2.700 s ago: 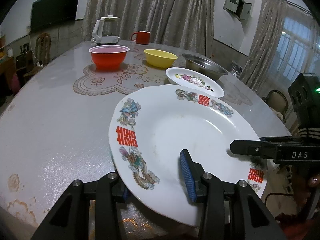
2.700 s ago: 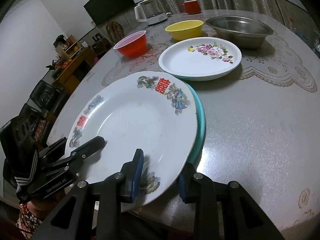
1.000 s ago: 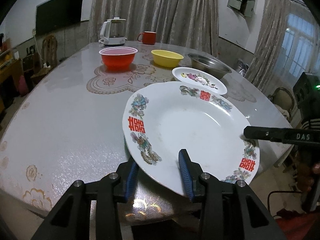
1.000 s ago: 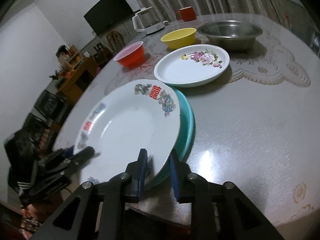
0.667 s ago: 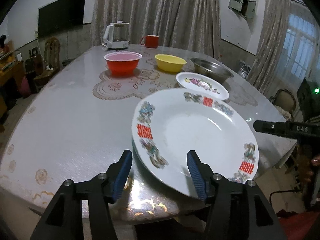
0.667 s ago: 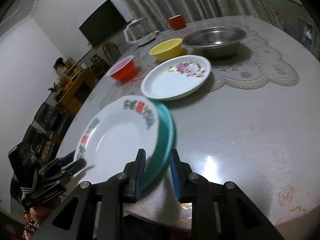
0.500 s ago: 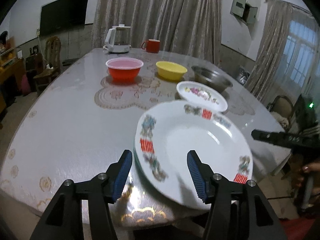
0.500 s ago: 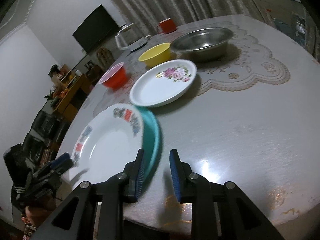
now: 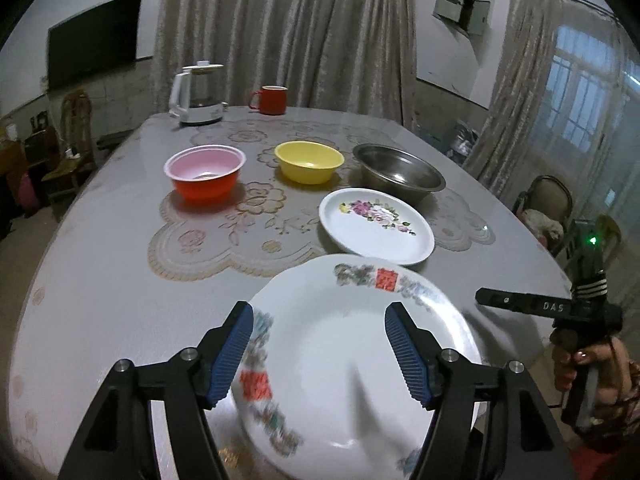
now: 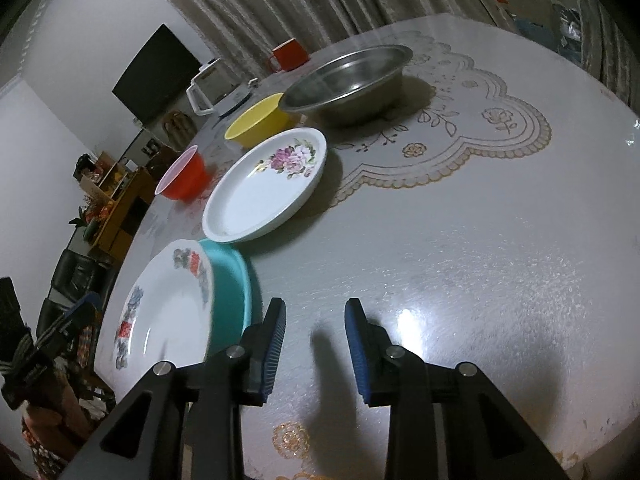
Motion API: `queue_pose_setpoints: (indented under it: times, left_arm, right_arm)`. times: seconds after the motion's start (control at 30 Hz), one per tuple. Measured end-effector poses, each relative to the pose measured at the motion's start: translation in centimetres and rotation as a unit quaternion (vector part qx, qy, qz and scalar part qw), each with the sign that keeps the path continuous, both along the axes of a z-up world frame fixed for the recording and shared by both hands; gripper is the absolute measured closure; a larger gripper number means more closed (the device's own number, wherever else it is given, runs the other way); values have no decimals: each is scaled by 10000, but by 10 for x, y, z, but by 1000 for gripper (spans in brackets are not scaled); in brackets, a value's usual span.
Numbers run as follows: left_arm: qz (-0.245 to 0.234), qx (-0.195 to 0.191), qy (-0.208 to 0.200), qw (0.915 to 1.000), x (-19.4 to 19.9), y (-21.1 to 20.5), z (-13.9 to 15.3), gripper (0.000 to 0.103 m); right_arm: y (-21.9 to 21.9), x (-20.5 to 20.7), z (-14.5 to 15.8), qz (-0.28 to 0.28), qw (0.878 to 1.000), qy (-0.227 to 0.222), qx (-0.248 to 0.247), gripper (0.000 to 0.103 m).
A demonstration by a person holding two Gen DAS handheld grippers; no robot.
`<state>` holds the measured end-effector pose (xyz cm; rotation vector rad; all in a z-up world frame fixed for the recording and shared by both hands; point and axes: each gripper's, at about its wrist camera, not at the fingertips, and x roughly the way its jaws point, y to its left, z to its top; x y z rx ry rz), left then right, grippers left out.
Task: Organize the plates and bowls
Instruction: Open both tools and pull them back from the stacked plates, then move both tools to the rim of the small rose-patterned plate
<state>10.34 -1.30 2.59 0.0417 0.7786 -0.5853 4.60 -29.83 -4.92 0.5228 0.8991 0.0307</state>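
Observation:
A large white plate (image 9: 360,360) with red characters lies on a teal plate (image 10: 236,280) at the table's near edge. My left gripper (image 9: 318,320) hovers over it with its jaws opening, and the pads stand clear of the rim on both sides. My right gripper (image 10: 315,312) is over bare table just right of the teal plate; its jaws are opening with nothing between them. Behind the stack sits a floral plate (image 9: 376,220). Farther back stand a steel bowl (image 9: 398,168), a yellow bowl (image 9: 308,160) and a red bowl (image 9: 204,172).
A kettle (image 9: 198,96) and a red mug (image 9: 272,100) stand at the table's far end. A lace mat (image 9: 240,224) lies under the bowls. In the left wrist view a hand (image 9: 576,360) holds the right gripper beyond the table's right edge.
Both grippers let go of the white plate's rim and drew back. The left one rose and opened wide. The right one slid right, off the plates, over bare table.

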Motion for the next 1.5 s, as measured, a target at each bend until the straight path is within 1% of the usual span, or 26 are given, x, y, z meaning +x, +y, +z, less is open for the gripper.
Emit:
queue_pose_setpoints:
  times: [0.2, 0.37, 0.53, 0.67, 0.77, 0.83, 0.9, 0.97, 1.07, 1.1, 1.17, 1.27, 1.37, 1.43, 1.5]
  left_arm:
    - [-225, -62, 295, 9993, 20, -17, 1, 33]
    - [-385, 4, 487, 9981, 36, -30, 0, 33]
    - [-492, 41, 641, 9967, 57, -43, 3, 33]
    - [-557, 138, 717, 9958, 76, -52, 3, 30]
    - [-610, 133, 913, 9939, 92, -59, 0, 29]
    - [-652, 110, 1067, 9921, 103, -64, -3, 25]
    - [-595, 63, 1180, 9912, 115, -68, -6, 25]
    - [-550, 6, 1398, 9887, 128, -70, -12, 25]
    - [-474, 88, 1469, 9880, 140, -73, -18, 25]
    - [-436, 144, 1524, 9873, 144, -74, -20, 25]
    - [-461, 127, 1600, 9860, 152, -75, -24, 25]
    - [-406, 229, 1646, 9853, 162, -78, -30, 25]
    - [-452, 208, 1774, 9829, 170, -82, -35, 25]
    - [-573, 262, 1835, 9810, 174, -88, -38, 29]
    - [-680, 377, 1904, 9786, 178, -95, -42, 40]
  right_arm:
    - [-3, 6, -3, -12, 10000, 46, 16, 73]
    - [-4, 13, -3, -18, 10000, 40, 20, 72]
    - [-5, 20, -4, -17, 10000, 83, 35, 68]
    - [-6, 27, -3, -28, 9999, 94, 31, 68]
    - [-7, 31, -4, -67, 9999, 105, 20, 66]
    - [-9, 34, -4, -124, 9998, 137, 1, 65]
    - [-10, 37, -3, -196, 9997, 145, -12, 65]
    - [-12, 41, -1, -264, 9995, 143, -35, 65]
    - [-12, 48, 1, -284, 9995, 103, -86, 65]
    - [-12, 52, 0, -281, 9995, 135, -69, 65]
    - [-12, 58, -1, -235, 9996, 142, 26, 65]
    - [-11, 69, -3, -223, 9996, 142, 28, 65]
    - [-12, 80, -7, -213, 9995, 177, 160, 65]
    - [-11, 86, -7, -169, 9997, 105, 140, 65]
    - [-10, 93, -8, -171, 9998, 121, 75, 65]
